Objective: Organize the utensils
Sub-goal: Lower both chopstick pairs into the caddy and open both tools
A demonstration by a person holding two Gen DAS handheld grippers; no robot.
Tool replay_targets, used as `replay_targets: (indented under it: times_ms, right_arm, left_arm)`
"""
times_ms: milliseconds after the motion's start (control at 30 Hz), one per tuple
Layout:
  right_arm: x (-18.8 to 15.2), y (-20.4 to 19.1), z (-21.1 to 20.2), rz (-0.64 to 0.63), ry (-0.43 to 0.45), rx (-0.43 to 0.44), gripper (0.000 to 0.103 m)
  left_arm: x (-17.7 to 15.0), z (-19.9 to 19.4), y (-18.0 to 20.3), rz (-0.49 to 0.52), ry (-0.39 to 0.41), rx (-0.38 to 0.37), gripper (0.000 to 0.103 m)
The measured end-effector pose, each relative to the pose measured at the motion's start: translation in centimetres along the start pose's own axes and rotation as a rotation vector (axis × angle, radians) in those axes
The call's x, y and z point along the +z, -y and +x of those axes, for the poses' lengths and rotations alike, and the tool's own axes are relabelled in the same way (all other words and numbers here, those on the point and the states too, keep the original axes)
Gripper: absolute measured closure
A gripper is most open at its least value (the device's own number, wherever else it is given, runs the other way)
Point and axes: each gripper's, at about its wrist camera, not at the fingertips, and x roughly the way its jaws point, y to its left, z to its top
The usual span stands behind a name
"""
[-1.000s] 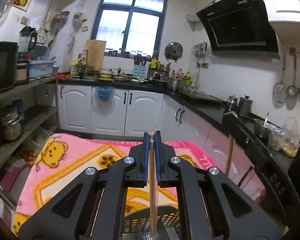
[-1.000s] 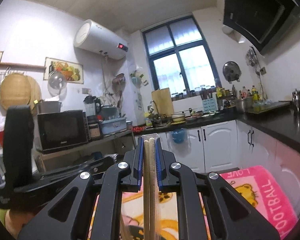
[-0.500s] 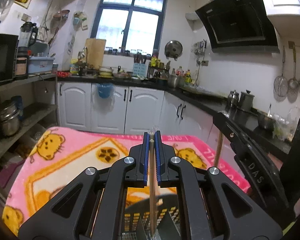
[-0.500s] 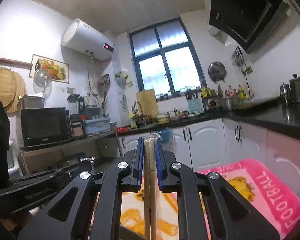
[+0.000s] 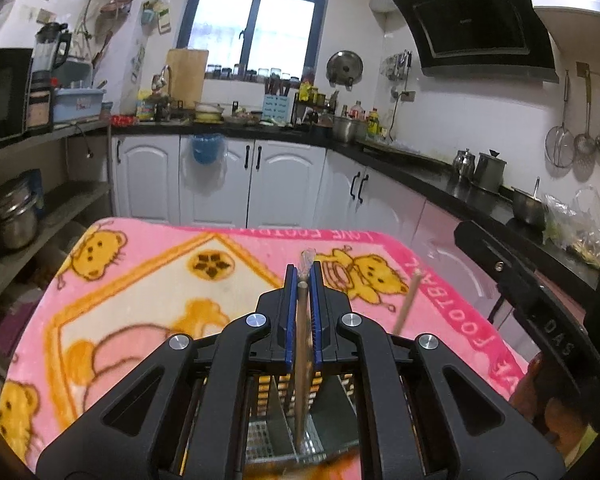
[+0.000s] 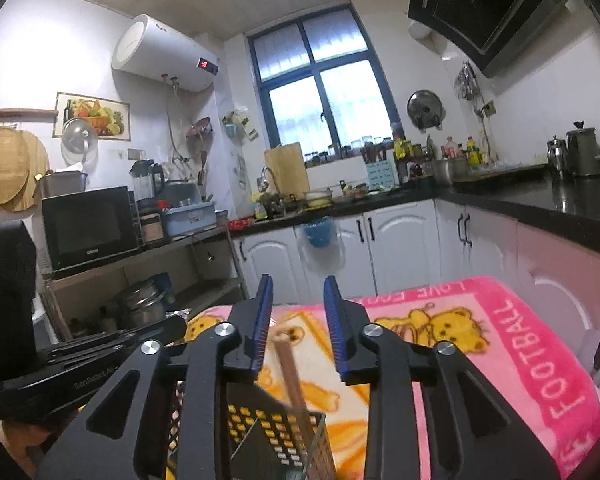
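My left gripper (image 5: 302, 276) is shut on a thin utensil with a clear tip (image 5: 301, 344), held upright, its lower end inside the black perforated utensil holder (image 5: 276, 416) below. My right gripper (image 6: 298, 292) is open and empty just above the same holder (image 6: 276, 432). A pair of wooden chopsticks (image 6: 292, 372) stands loose in the holder between the right jaws, leaning slightly. It also shows in the left wrist view (image 5: 405, 304). The holder stands on a pink cartoon blanket (image 5: 148, 280).
White cabinets (image 5: 220, 176) and a black countertop (image 5: 420, 168) run behind and to the right of the blanket. Open shelves with pots (image 5: 12, 216) stand at the left. The other gripper's body (image 5: 540, 320) is close on the right.
My right gripper has opened and let go of the wooden chopsticks, which now stand in the holder. Both grippers have come lower over the holder. The left stays shut.
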Motion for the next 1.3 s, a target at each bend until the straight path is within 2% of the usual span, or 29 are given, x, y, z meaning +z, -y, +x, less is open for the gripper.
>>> replay_targets:
  times_ms: [167, 300, 433, 500, 733, 900, 1067, 1300]
  right_arm:
    - [-0.4, -0.3, -1.4, -0.02, -0.036, 0.005, 0.066]
    - [-0.7, -0.5, -2.2, -0.024, -0.063, 0.008, 0.058]
    - [-0.9, -0.7, -2.9, -0.027, -0.096, 0.012, 0.055]
    - [-1.1, -0.8, -3.1, -0.026, -0.123, 0.01, 0.051]
    - [-1.6, -0.7, -4.1, -0.016, -0.178, 0.002, 0.042]
    - [-1.8, -0.8, -5.2, -0.021, -0.203, -0.006, 0.035]
    - [-2.0, -1.1, -6.3, -0.031, -0.219, -0.007, 0.029]
    - [-2.3, -1.7, -7.7, -0.037, -0.241, -0.004, 0.025]
  left_arm:
    - [-0.5, -0.5, 0.1, 0.002, -0.018, 0.002, 0.098]
    - [-0.9, -0.8, 0.1, -0.002, -0.041, -0.003, 0.082]
    - [-1.4, -1.0, -0.1, -0.011, -0.06, -0.006, 0.079]
    - [-1.6, -1.4, -0.2, -0.018, -0.065, -0.012, 0.071]
    - [-1.9, -3.0, -0.5, -0.033, -0.068, -0.038, 0.054]
    - [-2.3, -4.1, -0.5, -0.046, -0.066, -0.045, 0.028]
    - [-2.6, -5.7, -0.5, -0.057, -0.05, -0.06, 0.012]
    - [-3.6, -7.6, 0.0, -0.037, -0.047, -0.067, 0.011]
